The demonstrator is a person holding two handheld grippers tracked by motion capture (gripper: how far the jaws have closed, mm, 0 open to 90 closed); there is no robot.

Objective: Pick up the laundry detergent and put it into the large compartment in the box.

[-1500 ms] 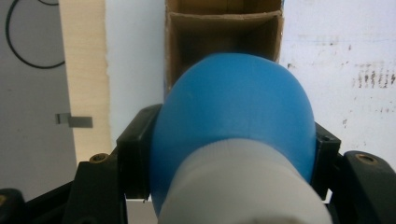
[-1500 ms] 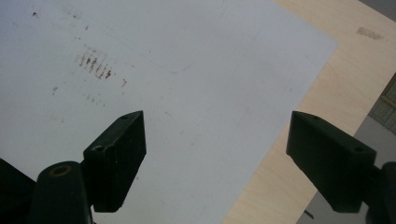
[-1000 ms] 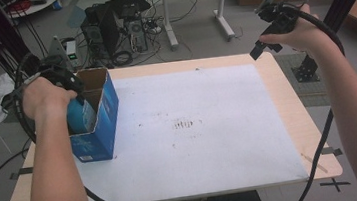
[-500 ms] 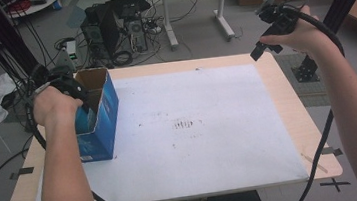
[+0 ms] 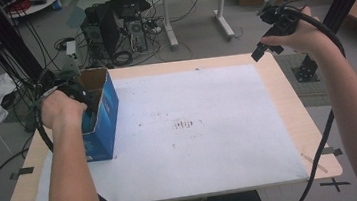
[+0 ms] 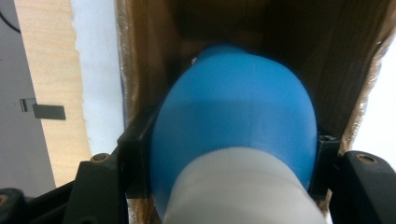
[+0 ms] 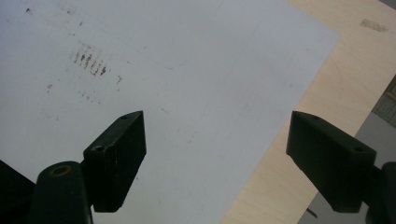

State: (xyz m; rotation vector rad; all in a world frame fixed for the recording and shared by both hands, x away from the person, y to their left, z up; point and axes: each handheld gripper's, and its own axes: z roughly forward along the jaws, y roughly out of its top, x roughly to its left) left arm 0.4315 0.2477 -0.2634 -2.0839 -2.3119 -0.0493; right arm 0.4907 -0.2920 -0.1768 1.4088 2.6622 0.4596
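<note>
So, high view: left hand (image 5: pixel 62 110) sits at the table's (image 5: pixel 277 105) left edge, wrist bent down, pushing the left gripper (image 5: pixel 85 101) into the open top of the blue cardboard box (image 5: pixel 102 123) standing there; forearm runs up from the bottom edge. Right hand (image 5: pixel 296 35) is raised over the far right corner, right gripper (image 5: pixel 268 51) angled down toward the white sheet (image 5: pixel 209 127). Left gripper view: jaws clamped on a blue bottle (image 6: pixel 233 121) with a white cap (image 6: pixel 243 191), inside the box's brown walls. Right gripper view: right gripper (image 7: pixel 215 149) jaws spread wide with nothing between them, above the sheet near the table's right edge.
</note>
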